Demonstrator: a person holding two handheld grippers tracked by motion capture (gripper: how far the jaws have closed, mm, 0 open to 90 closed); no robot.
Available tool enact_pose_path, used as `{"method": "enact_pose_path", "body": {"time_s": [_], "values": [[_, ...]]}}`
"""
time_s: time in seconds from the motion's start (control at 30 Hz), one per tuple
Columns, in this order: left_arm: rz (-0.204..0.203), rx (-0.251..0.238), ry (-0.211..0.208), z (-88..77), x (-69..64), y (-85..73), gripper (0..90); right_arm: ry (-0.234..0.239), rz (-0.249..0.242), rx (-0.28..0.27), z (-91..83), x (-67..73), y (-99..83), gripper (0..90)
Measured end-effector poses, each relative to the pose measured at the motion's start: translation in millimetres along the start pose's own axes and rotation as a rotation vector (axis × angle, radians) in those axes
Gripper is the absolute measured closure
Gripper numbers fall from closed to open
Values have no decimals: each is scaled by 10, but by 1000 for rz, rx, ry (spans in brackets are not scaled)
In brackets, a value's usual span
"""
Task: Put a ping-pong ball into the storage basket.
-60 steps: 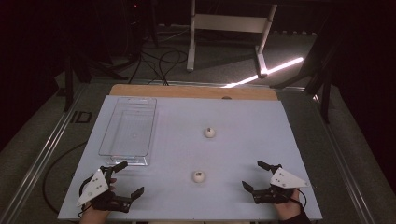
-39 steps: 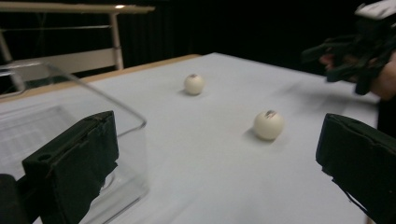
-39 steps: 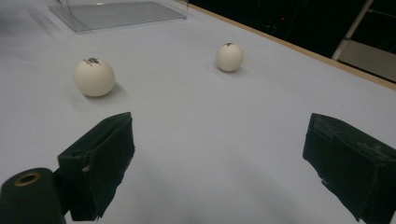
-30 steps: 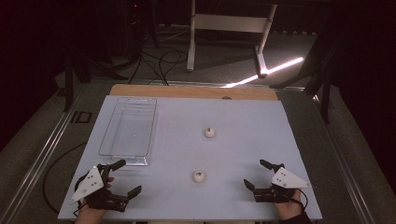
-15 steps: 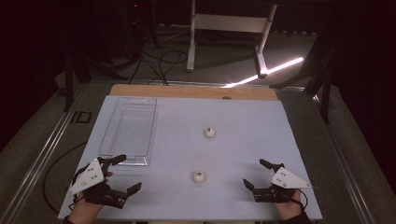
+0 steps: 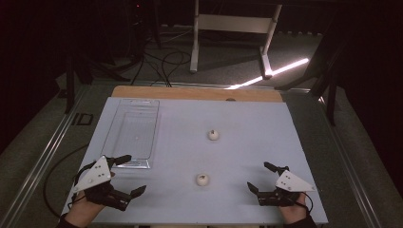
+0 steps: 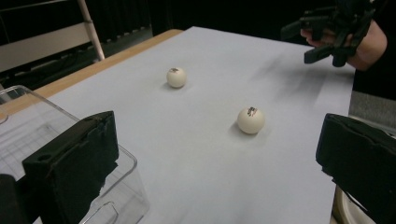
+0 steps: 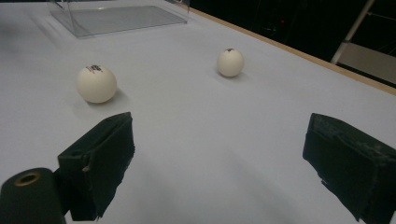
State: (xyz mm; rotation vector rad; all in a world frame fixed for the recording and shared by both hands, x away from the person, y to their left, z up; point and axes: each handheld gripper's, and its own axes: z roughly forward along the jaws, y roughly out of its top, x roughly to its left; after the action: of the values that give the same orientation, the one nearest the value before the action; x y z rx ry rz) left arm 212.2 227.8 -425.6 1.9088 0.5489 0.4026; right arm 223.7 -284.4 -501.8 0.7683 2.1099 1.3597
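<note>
the left claw [image 6: 127, 175] sits at the near left corner of the white surface [image 6: 247, 137], held by a hand [image 6: 84, 209] that comes in from the bottom of the high view. its two black jaws are spread wide apart and nothing is between them. one jaw tip is right by the near end of the clear tray [image 6: 132, 133], and the left claw view shows that jaw in front of the tray's [image 7: 70, 140] near corner. the right claw [image 6: 260, 176] sits at the near right corner, held by the other hand [image 6: 293, 213]. its jaws are wide open too and hold nothing. two small white balls lie on the surface between the two claws. the near ball [image 6: 202, 179] lies close to the front edge, about halfway between the claws and well apart from both. the far ball [image 6: 213, 135] lies farther back, near the middle of the surface. each ball has a small dark mark on top. in the left claw view the near ball [image 7: 251, 120] shows between the jaws but farther off, the far ball [image 7: 176, 77] lies behind it, and the right claw [image 7: 322, 37] shows at the top right. in the right claw view the near ball [image 8: 96, 83] is at the left, just past the left jaw, and the far ball [image 8: 230, 62] lies farther back. the tray is empty and lies on the left side of the surface, well apart from the balls.
</note>
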Motion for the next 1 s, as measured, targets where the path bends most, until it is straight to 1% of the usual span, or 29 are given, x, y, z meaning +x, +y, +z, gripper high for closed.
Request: {"method": "enact_pose_path", "body": {"time_s": [0.13, 0.27, 0.37, 0.43, 0.53, 0.7, 0.77, 0.83, 0.87, 0.93, 1.0], "values": [[7, 22, -21, 25, -3, 40, 2, 1, 0, -3, 2, 0, 0, 87], [25, 57, -39, 64, -15, 76, 2, 5, 2, -4, -1, -4, 0, 87], [38, 81, -50, 94, -30, 102, 2, 6, 4, -6, 3, -4, -2, 87], [50, 97, -48, 114, -36, 117, 2, 6, 5, -5, 4, -3, -3, 87], [46, 115, -65, 137, -27, 134, 2, 6, 7, -6, 3, -6, -3, 87], [57, 141, -78, 160, -25, 152, 2, 6, 8, -7, -2, -7, 1, 87], [56, 160, -96, 171, -25, 158, 2, 6, 7, -5, 1, -6, 0, 87], [71, 175, -94, 182, -30, 160, 2, 9, 8, -6, 1, -6, -1, 87], [72, 187, -98, 185, -25, 162, 2, 9, 11, -5, 4, -3, -2, 87], [75, 194, -94, 193, -19, 162, 2, 7, 8, -6, 3, -5, -3, 87], [75, 208, -102, 203, -15, 165, 2, 9, 9, -6, -1, -6, 1, 87]]}}
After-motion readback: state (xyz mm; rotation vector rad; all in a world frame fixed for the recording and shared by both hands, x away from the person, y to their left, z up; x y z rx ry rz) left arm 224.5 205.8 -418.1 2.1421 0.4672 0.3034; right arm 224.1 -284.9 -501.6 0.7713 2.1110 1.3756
